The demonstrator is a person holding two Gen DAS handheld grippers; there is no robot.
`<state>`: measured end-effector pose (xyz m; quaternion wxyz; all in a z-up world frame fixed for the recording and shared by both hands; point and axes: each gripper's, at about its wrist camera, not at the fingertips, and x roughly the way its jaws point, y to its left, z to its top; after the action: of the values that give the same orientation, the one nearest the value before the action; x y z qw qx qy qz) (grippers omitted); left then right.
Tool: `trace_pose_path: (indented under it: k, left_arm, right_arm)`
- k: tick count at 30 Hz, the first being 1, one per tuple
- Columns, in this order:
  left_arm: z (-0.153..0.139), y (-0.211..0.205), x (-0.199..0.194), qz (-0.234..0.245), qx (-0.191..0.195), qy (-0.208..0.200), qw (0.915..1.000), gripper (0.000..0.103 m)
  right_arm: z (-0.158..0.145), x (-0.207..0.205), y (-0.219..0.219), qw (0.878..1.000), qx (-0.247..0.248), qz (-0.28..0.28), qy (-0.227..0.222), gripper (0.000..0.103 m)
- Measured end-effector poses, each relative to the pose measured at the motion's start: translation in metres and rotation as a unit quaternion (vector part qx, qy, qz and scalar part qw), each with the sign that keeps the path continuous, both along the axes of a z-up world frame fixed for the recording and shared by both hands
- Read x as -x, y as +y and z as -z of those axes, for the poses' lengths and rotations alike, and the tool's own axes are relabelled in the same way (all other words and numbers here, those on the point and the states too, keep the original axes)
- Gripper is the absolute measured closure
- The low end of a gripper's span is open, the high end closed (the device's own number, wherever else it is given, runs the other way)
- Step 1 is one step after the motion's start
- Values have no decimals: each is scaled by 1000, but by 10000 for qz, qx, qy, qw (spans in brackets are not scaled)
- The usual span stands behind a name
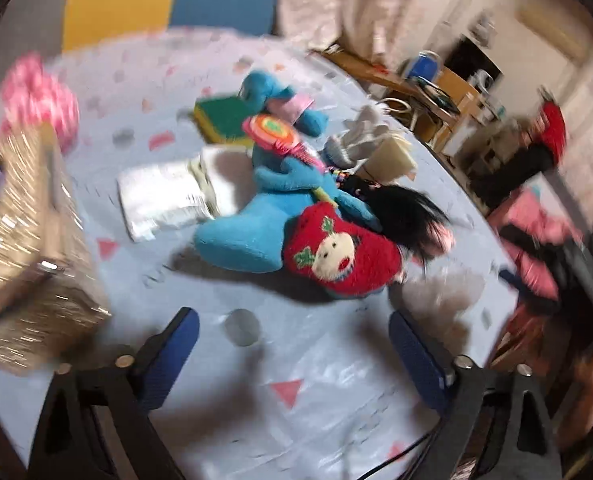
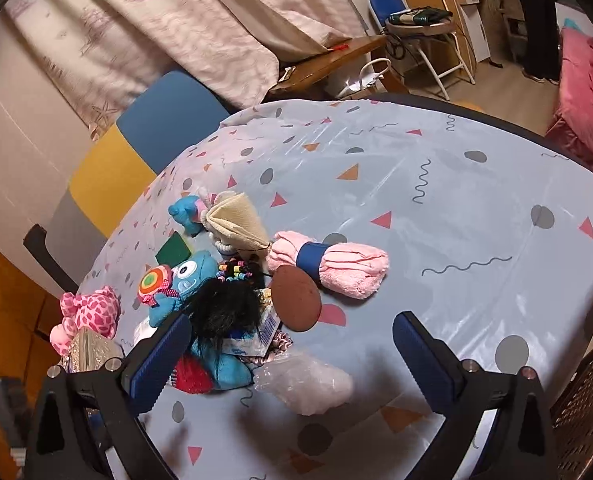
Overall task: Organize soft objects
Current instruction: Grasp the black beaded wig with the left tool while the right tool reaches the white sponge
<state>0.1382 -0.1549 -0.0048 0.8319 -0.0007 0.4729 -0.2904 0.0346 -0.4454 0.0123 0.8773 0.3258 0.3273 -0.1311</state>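
A pile of soft things lies on the patterned table cover (image 2: pixel 436 208). A blue plush toy (image 1: pixel 252 224) holds a lollipop toy (image 1: pixel 272 132), with a red Christmas sock (image 1: pixel 340 256) and a black wig (image 1: pixel 404 212) against it. The blue plush (image 2: pixel 192 280), the wig (image 2: pixel 224 304), a rolled pink towel (image 2: pixel 336 264) and a brown sponge (image 2: pixel 296 300) also show in the right wrist view. My left gripper (image 1: pixel 292 354) is open above the cover, short of the sock. My right gripper (image 2: pixel 288 360) is open and empty, with its left finger beside the wig.
A woven basket (image 1: pixel 28 248) stands at the left, with a pink spotted plush (image 1: pixel 40 96) behind it. A white wipes pack (image 1: pixel 164 196), a green sponge (image 1: pixel 224 116), grey socks (image 1: pixel 360 136) and a clear plastic bag (image 2: pixel 308 384) lie around. Chairs and a pink bed (image 2: pixel 588 100) surround the table.
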Motion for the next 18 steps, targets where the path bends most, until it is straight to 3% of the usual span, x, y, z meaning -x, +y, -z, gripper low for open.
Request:
trace_pose_path:
  k: [4, 8, 12, 15, 18]
  left_arm:
    - [14, -8, -28, -445, 417, 761, 9952, 18]
    - [9, -16, -42, -687, 278, 579, 9956, 18]
    - [-3, -27, -51, -501, -144, 167, 9985, 18]
    - [-14, -38, -49, -145, -183, 32, 9997, 19]
    - [-23, -66, -43, 514, -53, 94, 9986, 37]
  right_arm:
    - [-1, 0, 0, 9999, -59, -67, -71, 0]
    - [1, 2, -3, 9999, -117, 16, -76, 0]
    - [7, 8, -16, 9989, -365, 301, -40, 0]
    - [11, 14, -27, 9966, -608, 551, -69, 0]
    - [11, 20, -33, 9947, -690, 747, -139, 0]
